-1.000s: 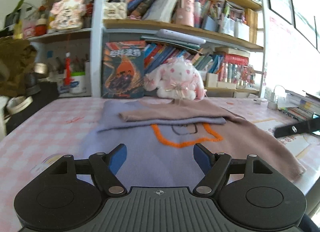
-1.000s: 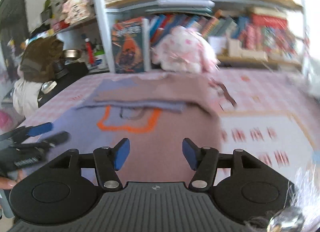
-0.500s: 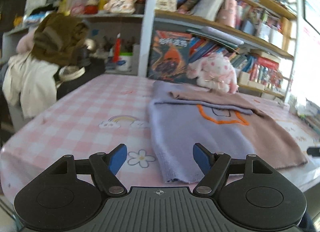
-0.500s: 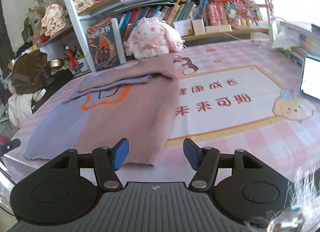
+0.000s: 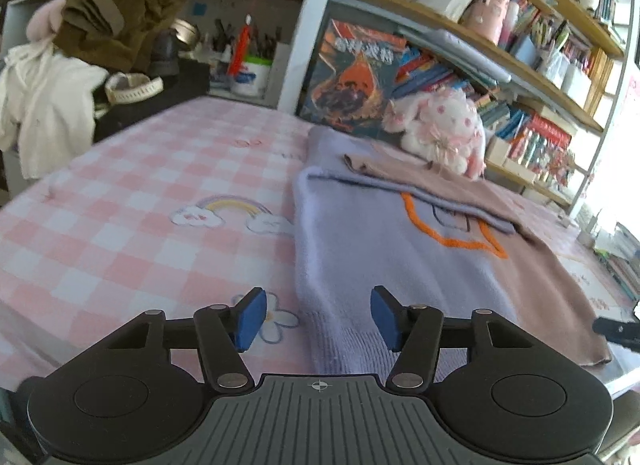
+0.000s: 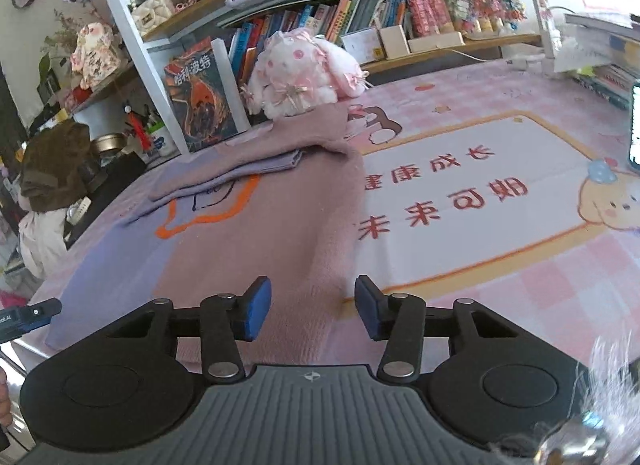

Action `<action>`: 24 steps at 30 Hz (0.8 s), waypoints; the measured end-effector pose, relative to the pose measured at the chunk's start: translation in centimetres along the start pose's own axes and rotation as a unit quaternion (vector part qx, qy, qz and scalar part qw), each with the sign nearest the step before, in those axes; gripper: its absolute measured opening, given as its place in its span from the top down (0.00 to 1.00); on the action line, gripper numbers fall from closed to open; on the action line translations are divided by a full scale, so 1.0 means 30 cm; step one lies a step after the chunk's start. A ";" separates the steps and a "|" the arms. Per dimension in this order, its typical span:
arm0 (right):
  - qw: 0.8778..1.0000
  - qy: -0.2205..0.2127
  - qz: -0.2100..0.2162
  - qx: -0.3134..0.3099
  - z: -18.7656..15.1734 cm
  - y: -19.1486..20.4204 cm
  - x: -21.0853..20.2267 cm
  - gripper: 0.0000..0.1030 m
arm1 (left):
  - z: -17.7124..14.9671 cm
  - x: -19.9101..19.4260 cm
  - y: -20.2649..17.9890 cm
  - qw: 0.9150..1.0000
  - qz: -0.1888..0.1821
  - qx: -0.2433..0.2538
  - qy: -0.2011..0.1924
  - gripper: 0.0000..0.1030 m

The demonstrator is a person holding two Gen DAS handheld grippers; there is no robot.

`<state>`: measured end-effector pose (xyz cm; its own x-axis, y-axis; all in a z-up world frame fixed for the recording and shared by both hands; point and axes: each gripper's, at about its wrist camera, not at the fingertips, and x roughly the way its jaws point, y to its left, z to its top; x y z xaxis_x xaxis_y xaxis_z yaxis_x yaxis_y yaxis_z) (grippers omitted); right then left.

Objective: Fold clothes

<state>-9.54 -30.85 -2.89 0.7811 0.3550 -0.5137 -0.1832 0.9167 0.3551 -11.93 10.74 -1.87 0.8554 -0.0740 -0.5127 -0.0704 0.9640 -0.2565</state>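
Here, sweater point(image 5: 360, 249) hem at table point(image 5: 120, 225) edge; both jaws closing, unpinched

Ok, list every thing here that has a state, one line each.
sweater: flat on the table, sleeves folded across the chest, body not yet folded.
left gripper: jaws closing, straddling the sweater's lilac hem corner, pads not yet pressing.
right gripper: jaws closing, straddling the mauve hem corner, pads not yet pressing.
plush rabbit: lying at the sweater's far end.
phone: screen lit.
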 end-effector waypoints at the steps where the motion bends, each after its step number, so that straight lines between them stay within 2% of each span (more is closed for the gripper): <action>1: 1.000 0.000 -0.001 -0.005 0.000 0.008 0.009 0.59 | 0.000 0.005 -0.003 1.000 0.002 0.002 -0.003 0.67; 2: 1.000 0.000 -0.002 -0.011 0.001 0.016 0.017 0.62 | 0.000 0.010 -0.001 1.000 0.002 -0.003 -0.002 0.82; 3: 1.000 0.002 -0.004 -0.018 0.003 0.024 0.025 0.68 | 0.001 0.015 0.006 1.000 -0.001 -0.013 0.000 0.95; 4: 1.000 0.004 -0.005 -0.025 0.005 0.032 0.032 0.75 | 0.001 0.012 0.010 1.000 -0.006 -0.022 -0.002 0.95; 5: 1.000 0.003 -0.001 -0.029 0.006 0.035 0.028 0.86 | 0.003 -0.002 0.007 1.000 -0.015 -0.025 -0.010 0.95; 7: 0.999 0.001 0.010 -0.035 0.010 0.042 0.019 0.88 | 0.009 -0.034 -0.007 0.999 -0.034 -0.020 -0.025 0.95; 10: 0.998 -0.018 0.065 0.003 0.020 0.020 -0.026 0.89 | 0.023 -0.056 -0.019 0.998 -0.055 -0.022 -0.028 0.95; 12: 0.997 -0.006 0.078 0.021 0.026 0.007 -0.022 0.89 | 0.019 -0.041 -0.009 0.998 -0.052 -0.030 -0.016 0.94; 18: 0.997 0.022 0.065 0.042 0.001 -0.007 0.016 0.81 | -0.007 -0.020 0.013 0.999 -0.041 -0.031 0.015 0.84; 22: 0.996 0.021 0.074 0.052 -0.008 -0.002 0.028 0.72 | -0.009 -0.010 0.023 0.998 -0.047 -0.038 0.018 0.84; 24: 0.996 0.020 0.072 0.048 -0.007 0.007 0.033 0.72 | -0.007 -0.008 0.016 0.998 -0.047 -0.033 0.019 0.87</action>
<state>-8.94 -30.25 -3.48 0.7259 0.4904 -0.4823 -0.2319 0.8346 0.4996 -12.27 11.17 -2.05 0.8399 -0.1736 -0.5141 -0.0255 0.9337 -0.3570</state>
